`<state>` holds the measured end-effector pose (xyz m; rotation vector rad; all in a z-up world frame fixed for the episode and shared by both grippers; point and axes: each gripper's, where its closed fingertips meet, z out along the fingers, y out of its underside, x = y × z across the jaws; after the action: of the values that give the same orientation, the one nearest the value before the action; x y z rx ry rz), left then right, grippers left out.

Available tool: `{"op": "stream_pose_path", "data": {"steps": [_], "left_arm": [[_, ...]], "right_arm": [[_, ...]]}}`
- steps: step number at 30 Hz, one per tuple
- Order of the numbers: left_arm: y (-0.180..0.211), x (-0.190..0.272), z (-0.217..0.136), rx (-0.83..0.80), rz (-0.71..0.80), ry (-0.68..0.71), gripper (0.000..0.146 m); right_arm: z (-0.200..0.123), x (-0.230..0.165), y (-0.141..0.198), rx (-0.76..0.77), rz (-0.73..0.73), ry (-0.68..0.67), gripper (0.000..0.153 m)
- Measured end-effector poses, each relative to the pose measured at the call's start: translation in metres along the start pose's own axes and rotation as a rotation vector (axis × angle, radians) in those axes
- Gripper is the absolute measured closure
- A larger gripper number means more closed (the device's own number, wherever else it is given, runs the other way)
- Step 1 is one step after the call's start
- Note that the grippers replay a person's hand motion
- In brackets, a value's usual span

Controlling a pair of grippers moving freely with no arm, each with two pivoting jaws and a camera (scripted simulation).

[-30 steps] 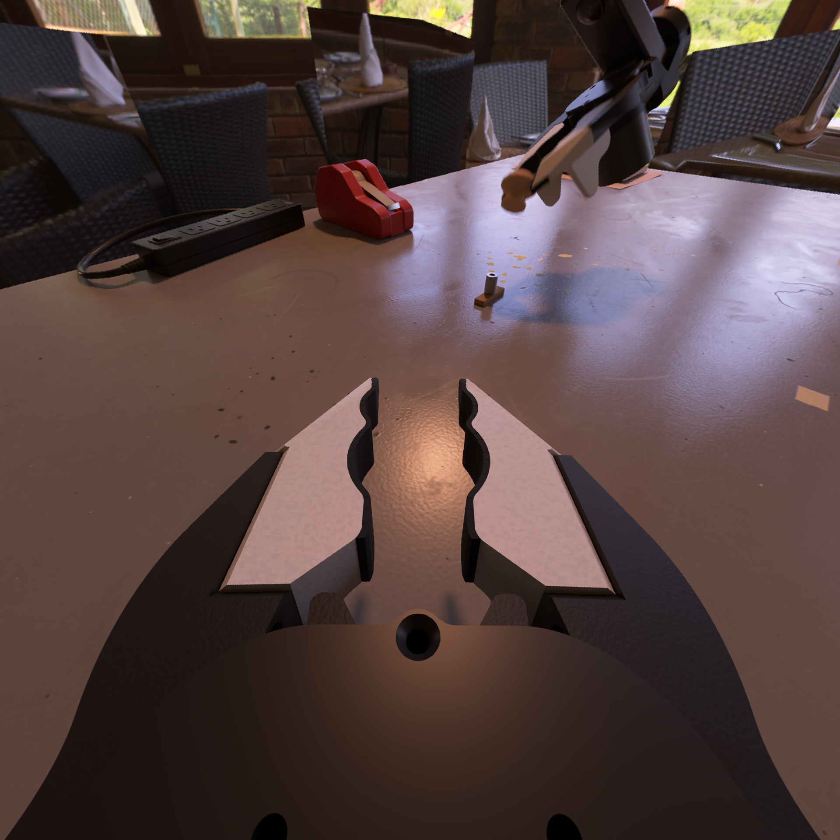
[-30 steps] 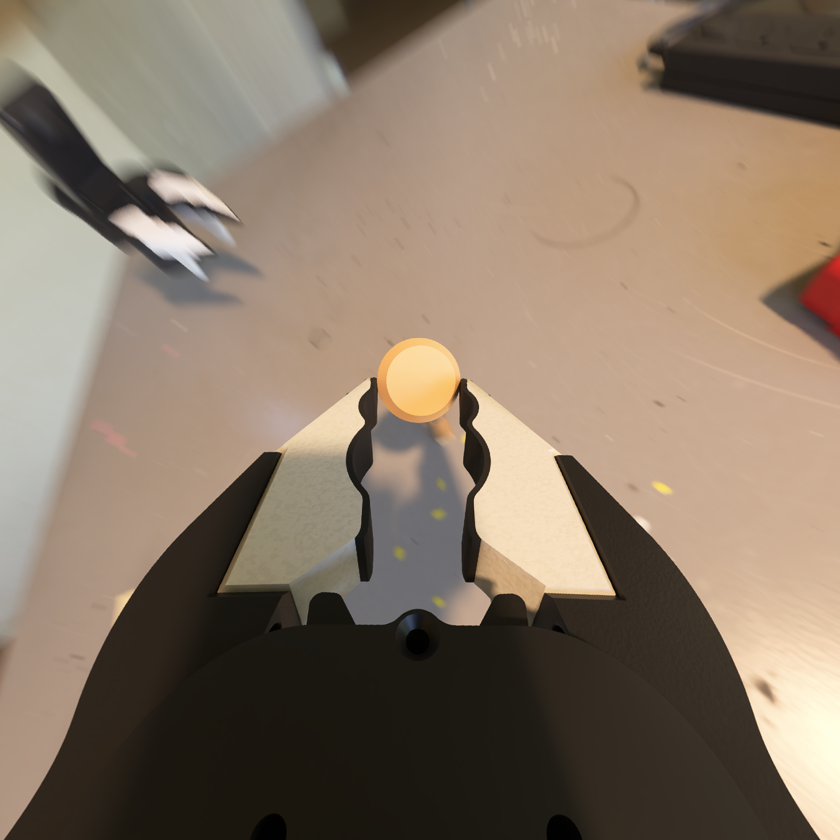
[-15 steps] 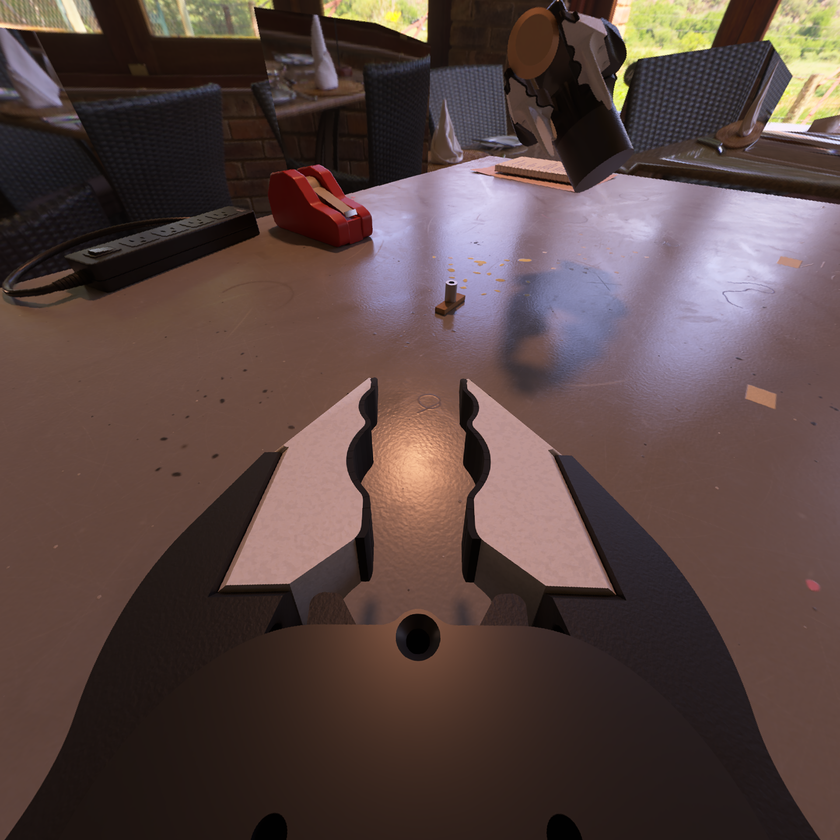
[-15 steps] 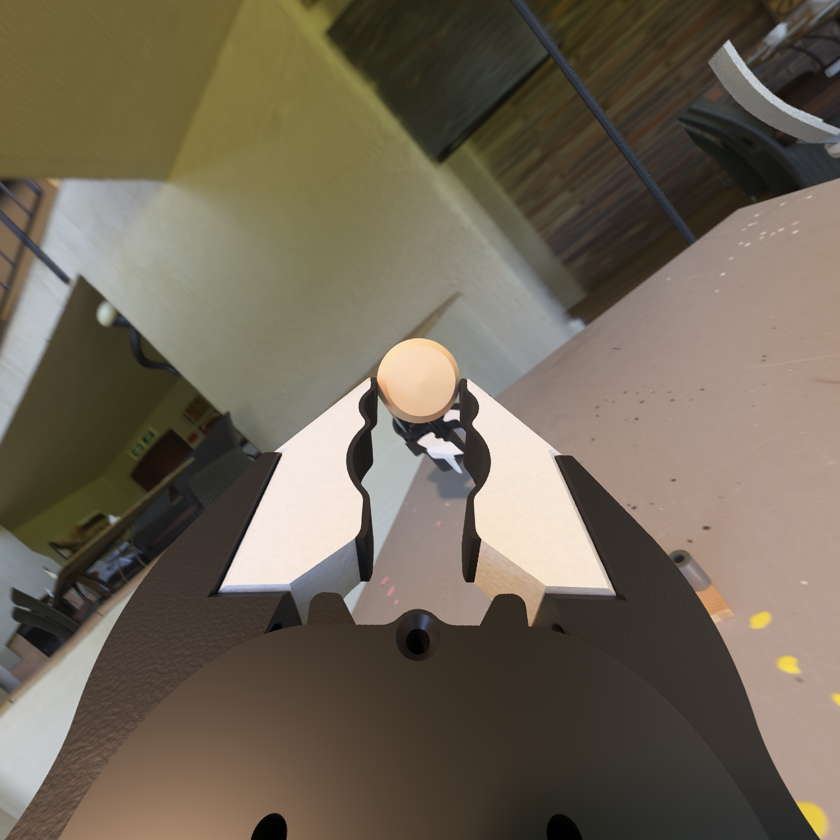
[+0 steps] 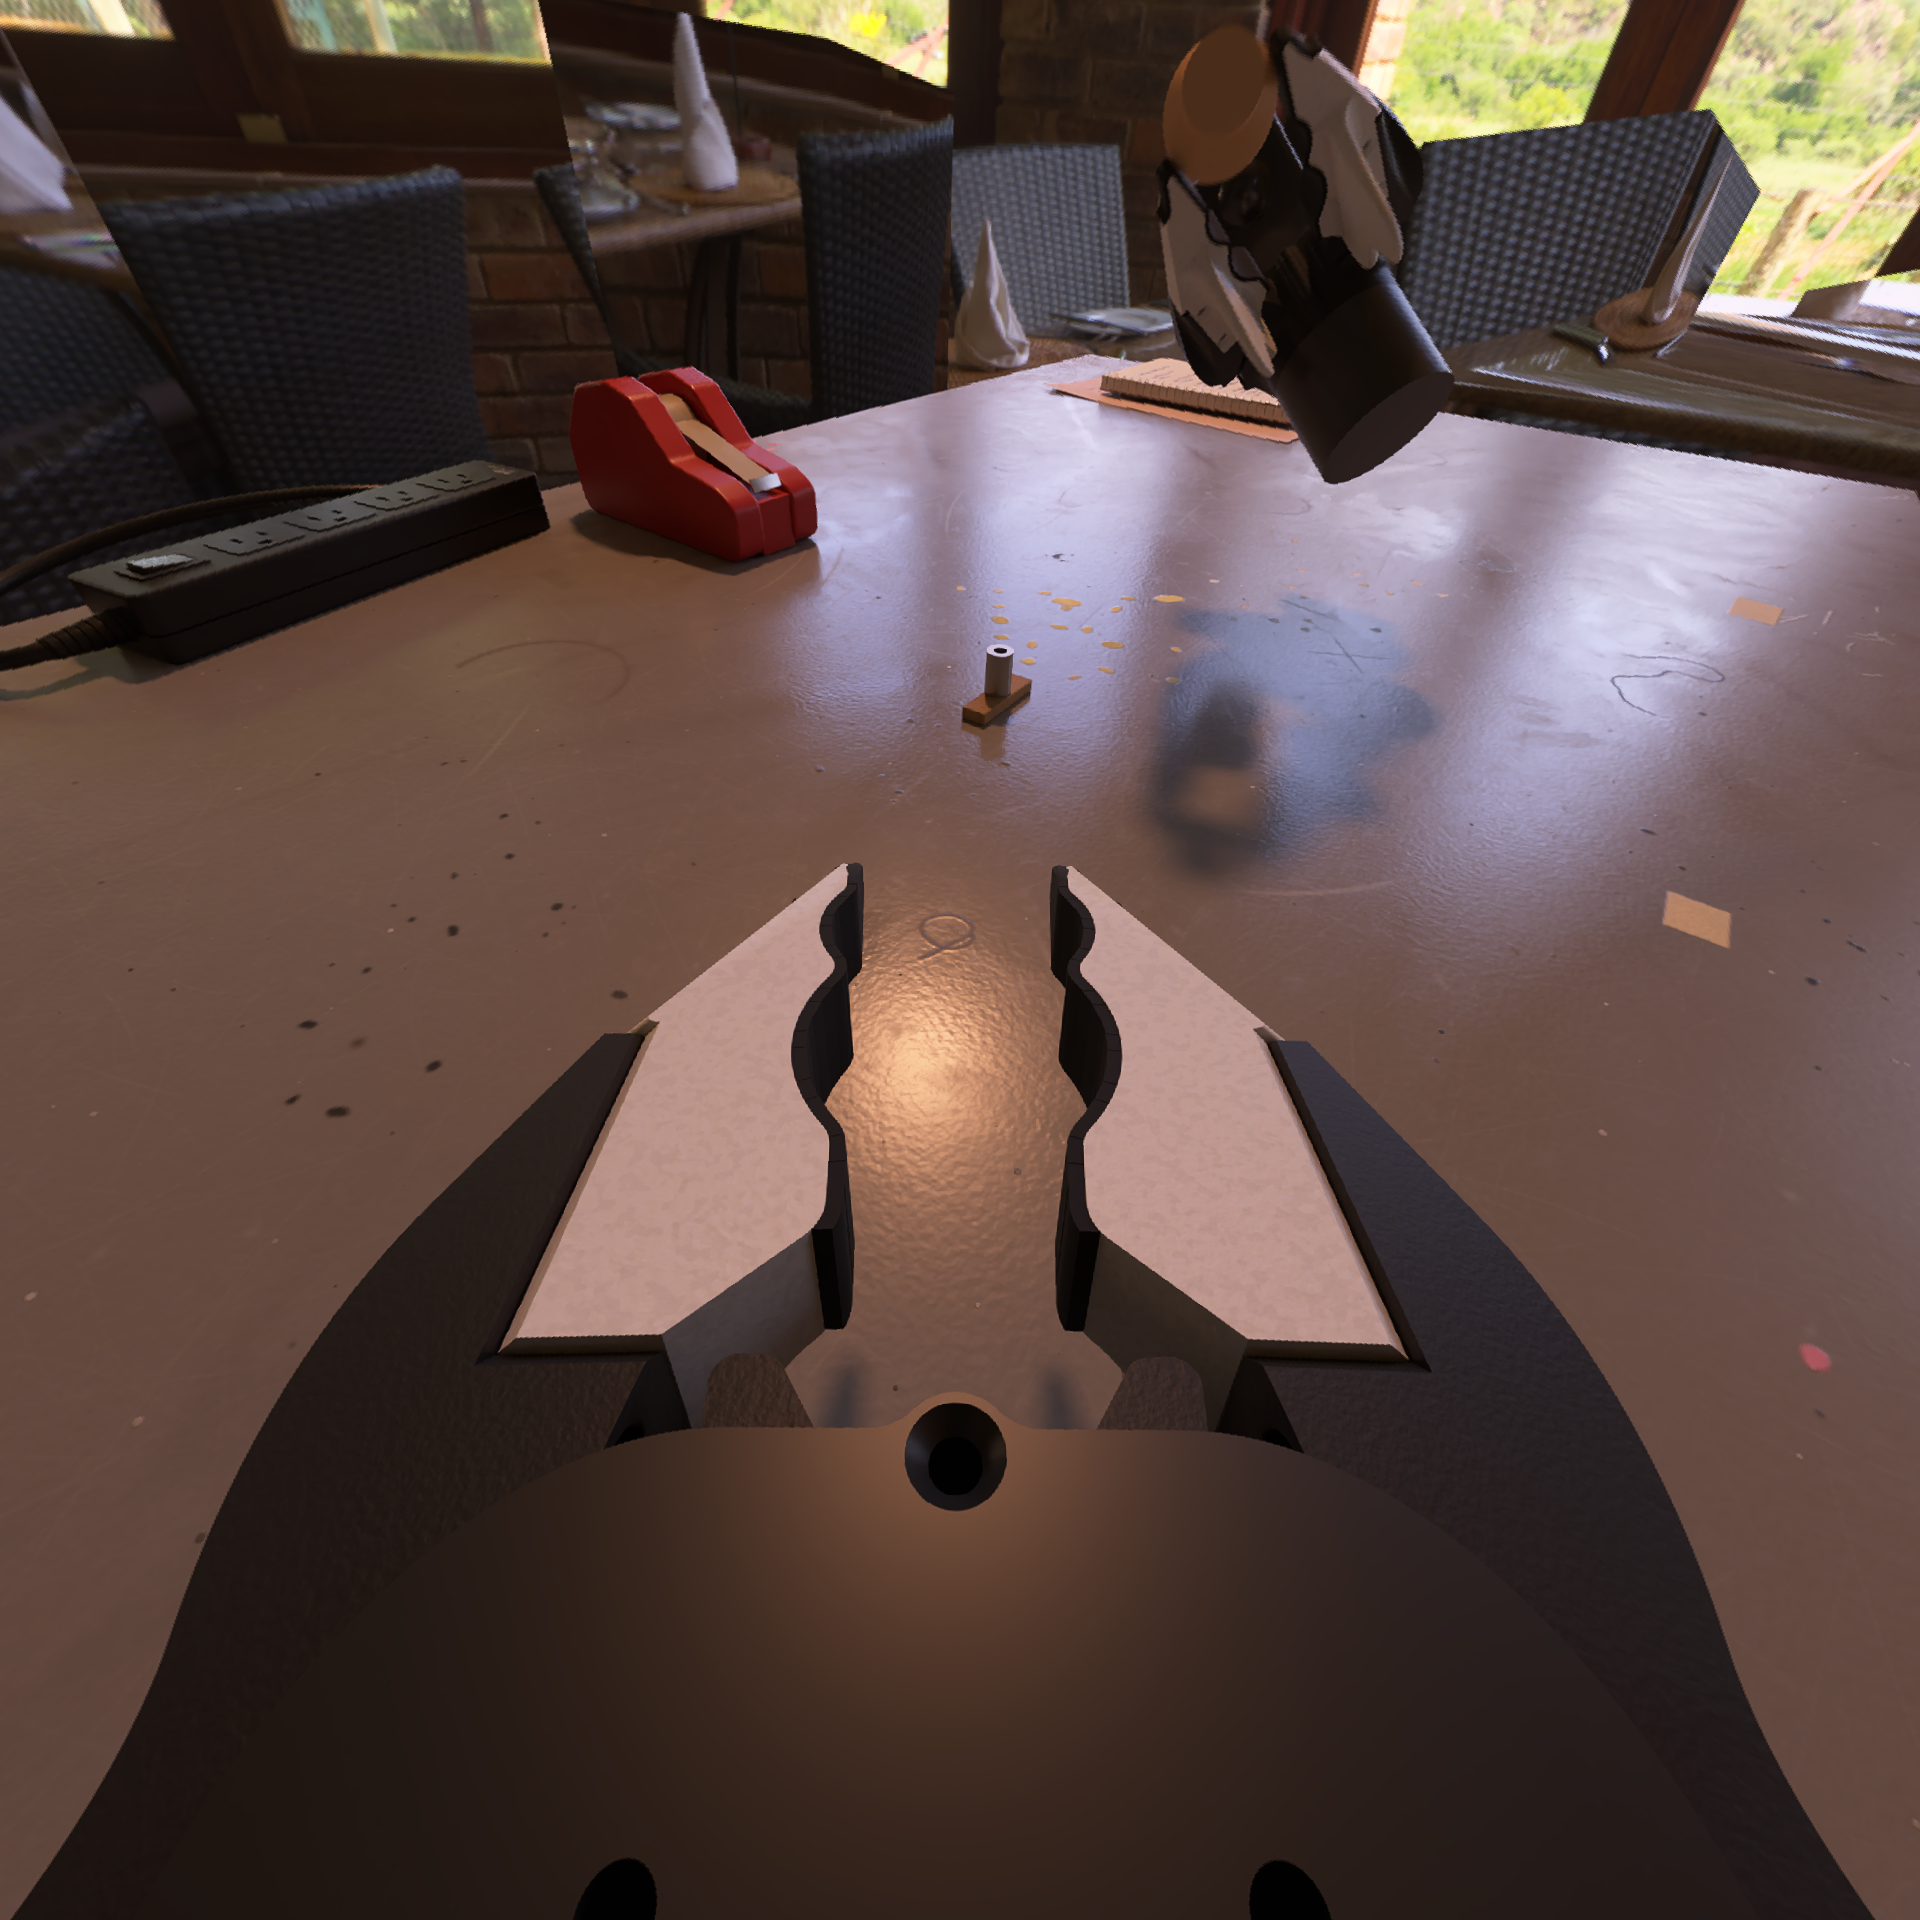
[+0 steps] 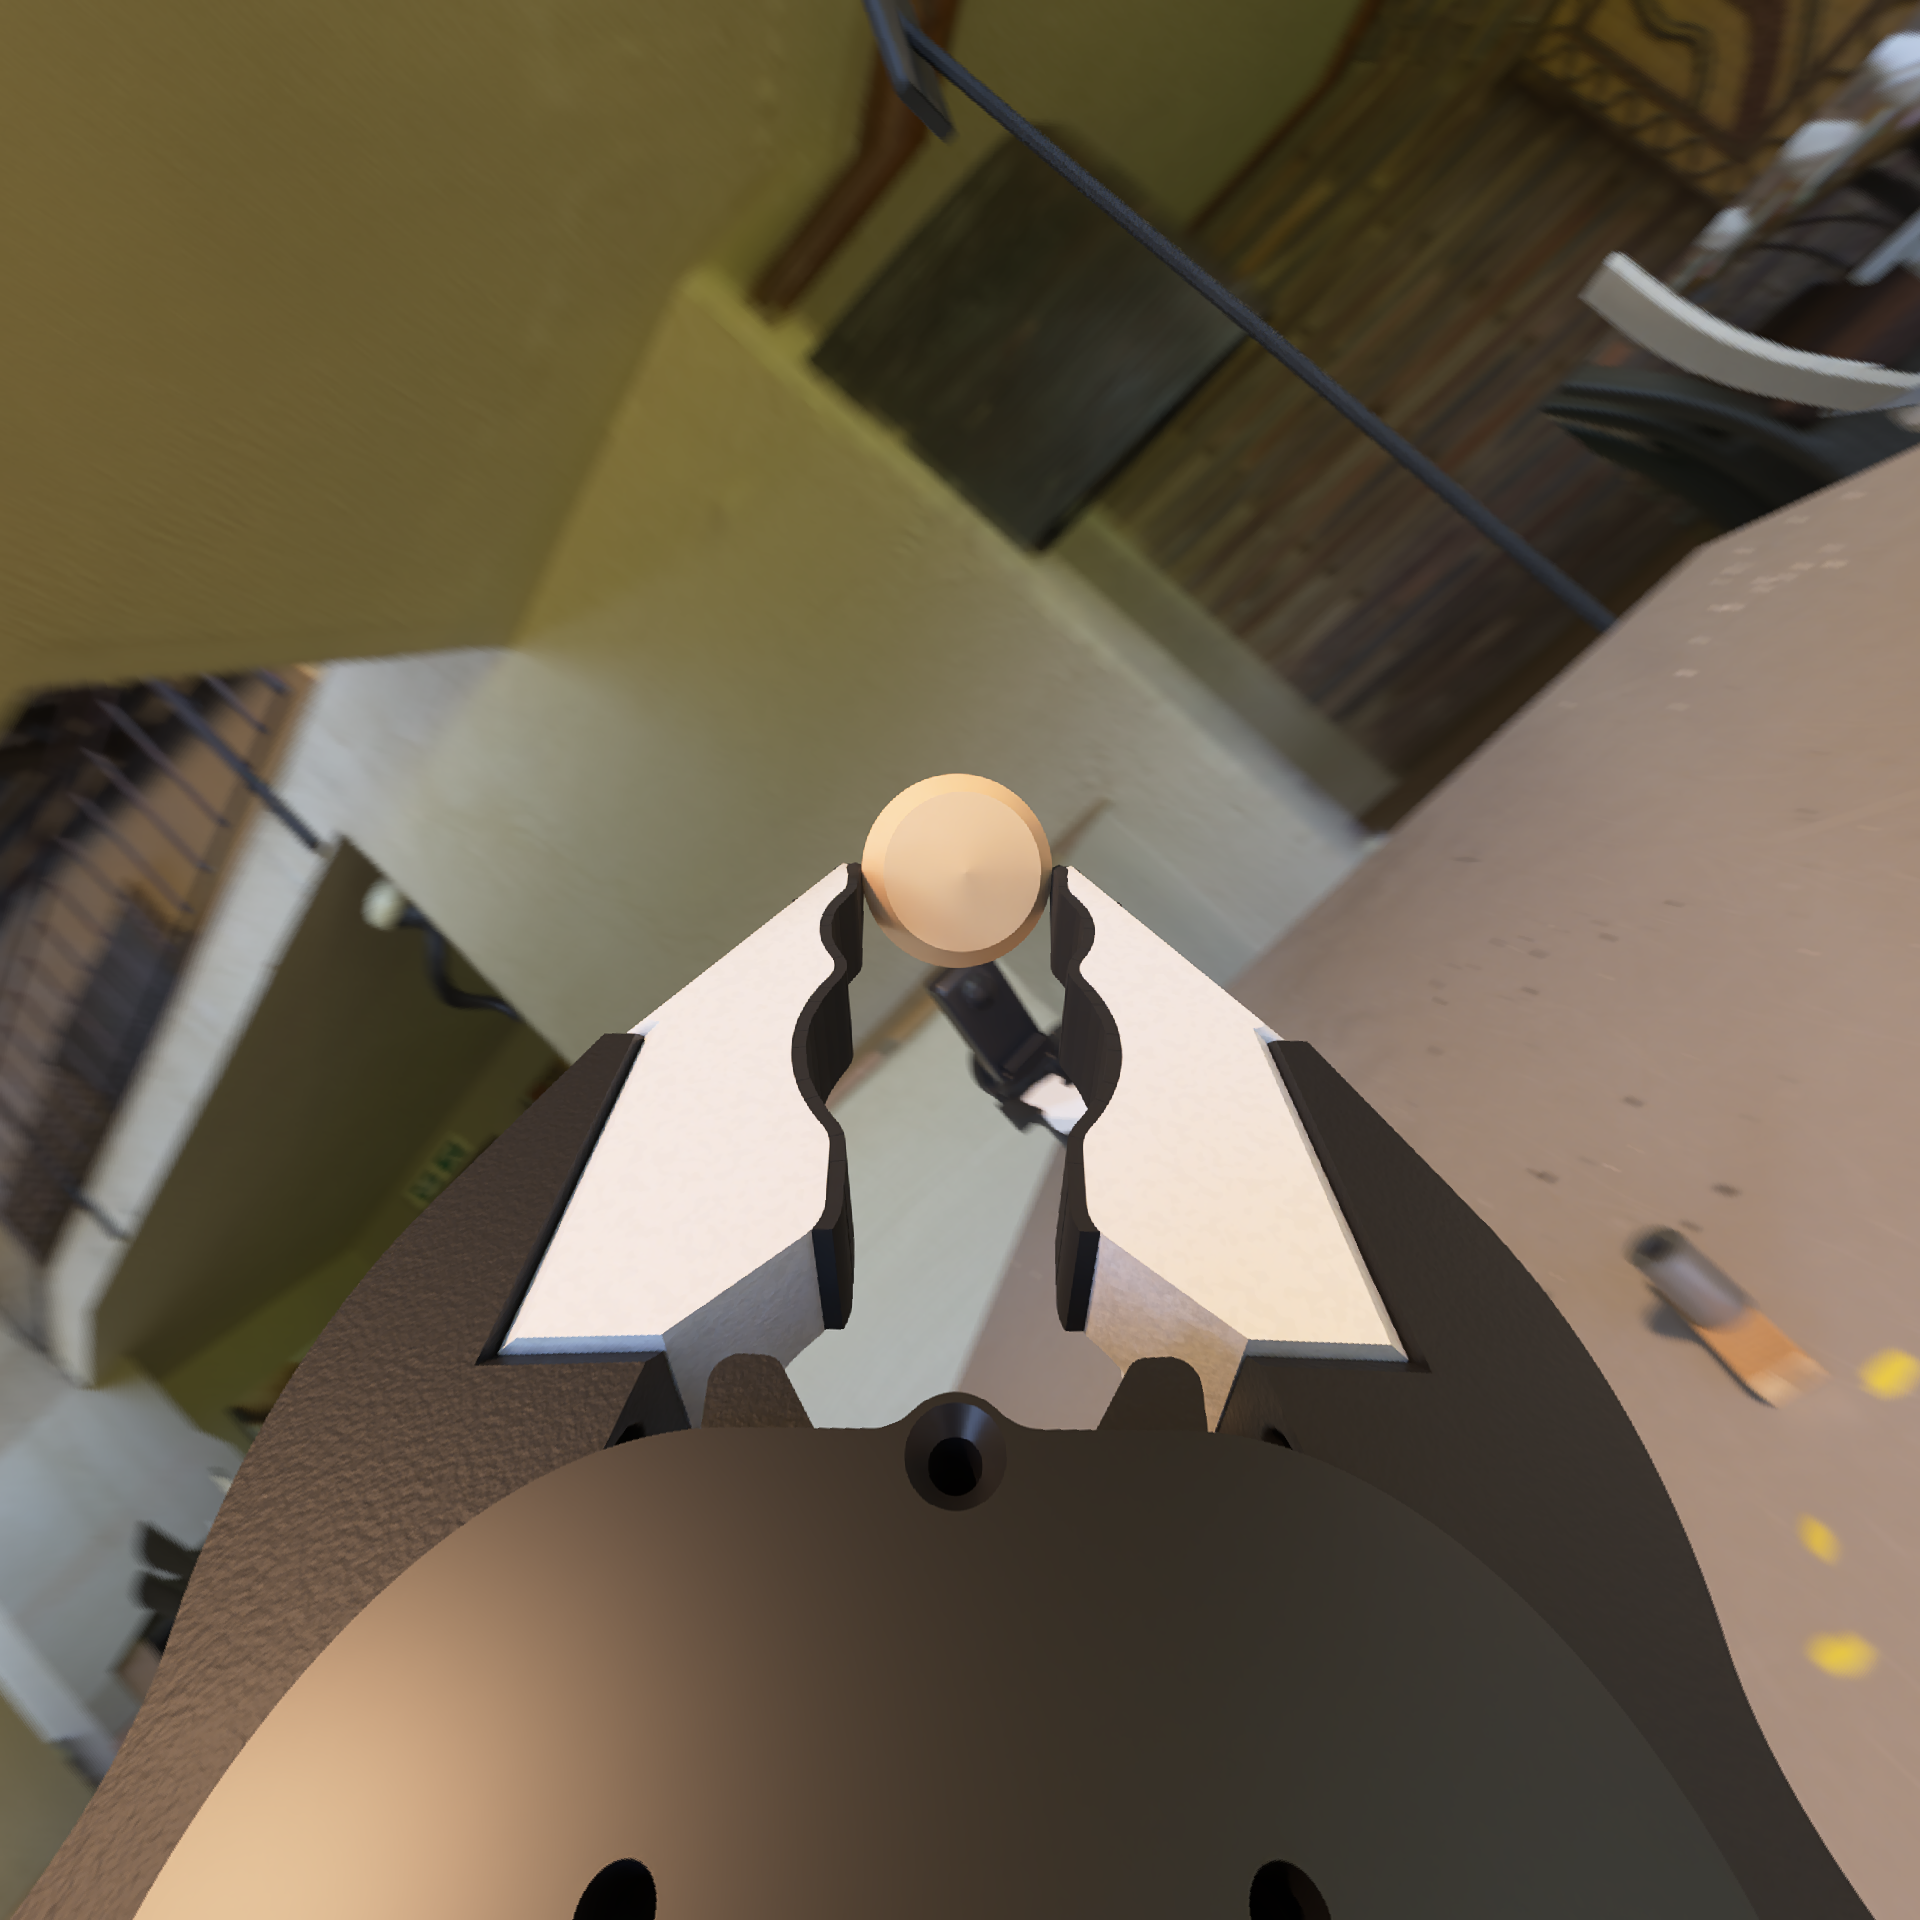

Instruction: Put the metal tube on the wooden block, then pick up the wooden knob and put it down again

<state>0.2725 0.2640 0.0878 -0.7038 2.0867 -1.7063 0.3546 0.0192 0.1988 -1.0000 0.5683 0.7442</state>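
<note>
Gripping the wooden knob [image 6: 956, 868] at its very fingertips, your right gripper [image 6: 956, 883] is tilted upward, high above the table [image 6: 1662, 831], so its camera looks mostly at walls and ceiling with only the table's corner on the right. The knob's round pale face points back at the lens, pinched on both sides by the dark finger pads. From your left wrist view you can see that same gripper hanging in the air beyond the table's middle, the knob [image 5: 1218, 104] showing as a tan disc at its upper end. Your left gripper [image 5: 954, 873] is low over the near part of the table with its jaws parted and nothing between them. The metal tube [image 5: 998, 670] stands upright on the small wooden block [image 5: 995, 703] near the table's centre, just ahead of some yellow specks; in the right wrist view the pair appears blurred at the lower right [image 6: 1688, 1283]. At the far left sit a red tape dispenser [image 5: 691, 468] and a black power strip [image 5: 312, 545], close beside each other.
</note>
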Motion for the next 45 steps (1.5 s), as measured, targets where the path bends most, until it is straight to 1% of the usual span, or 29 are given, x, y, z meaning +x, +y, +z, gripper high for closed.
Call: {"op": "stream_pose_path", "data": {"steps": [1, 2, 3, 6, 8, 11, 13, 14, 16, 18, 22, 28, 35, 40, 45], "left_arm": [[0.0, 0.0, 0.001, -0.002, -0.001, 0.002, 0.11], [0.001, 0.001, 0.001, -0.004, -0.001, 0.004, 0.11], [0.001, 0.001, 0.002, -0.006, -0.001, 0.005, 0.11], [0.004, 0.0, 0.003, -0.012, -0.008, 0.006, 0.11], [0.006, 0.0, 0.005, -0.018, -0.014, 0.008, 0.11], [0.007, 0.001, 0.007, -0.029, -0.012, 0.011, 0.11], [0.007, 0.002, 0.009, -0.035, -0.008, 0.01, 0.11], [0.007, 0.002, 0.01, -0.038, -0.006, 0.011, 0.11], [0.007, 0.003, 0.011, -0.043, -0.001, 0.012, 0.11], [0.008, 0.004, 0.012, -0.046, 0.0, 0.016, 0.11], [0.009, 0.003, 0.012, -0.047, -0.006, 0.016, 0.11], [0.009, 0.001, 0.01, -0.042, -0.01, 0.009, 0.11], [0.009, 0.001, 0.01, -0.044, -0.005, 0.011, 0.11], [0.009, 0.001, 0.01, -0.047, -0.005, 0.011, 0.11], [0.01, 0.001, 0.01, -0.05, -0.007, 0.012, 0.11]], "right_arm": [[-0.002, 0.006, 0.003, -0.026, -0.029, 0.044, 0.117], [-0.004, 0.016, 0.009, -0.08, -0.077, 0.12, 0.117], [-0.01, 0.03, 0.015, -0.158, -0.143, 0.231, 0.117], [-0.036, 0.078, 0.029, -0.443, -0.403, 0.613, 0.117], [-0.056, 0.105, 0.031, -0.62, -0.564, 0.848, 0.117], [-0.073, 0.131, 0.033, -0.843, -0.761, 1.086, 0.117], [-0.076, 0.141, 0.037, -0.982, -0.887, 1.166, 0.117], [-0.075, 0.145, 0.04, -1.036, -0.92, 1.171, 0.117], [-0.074, 0.153, 0.047, -1.113, -0.934, 1.168, 0.117], [-0.073, 0.159, 0.05, -1.143, -0.93, 1.143, 0.117], [-0.069, 0.164, 0.052, -1.162, -0.919, 1.047, 0.117], [-0.07, 0.165, 0.053, -1.224, -0.951, 0.965, 0.117], [-0.065, 0.164, 0.054, -1.243, -0.955, 0.848, 0.117], [-0.064, 0.165, 0.055, -1.251, -0.934, 0.807, 0.117], [-0.066, 0.166, 0.056, -1.273, -0.921, 0.8, 0.117]]}}
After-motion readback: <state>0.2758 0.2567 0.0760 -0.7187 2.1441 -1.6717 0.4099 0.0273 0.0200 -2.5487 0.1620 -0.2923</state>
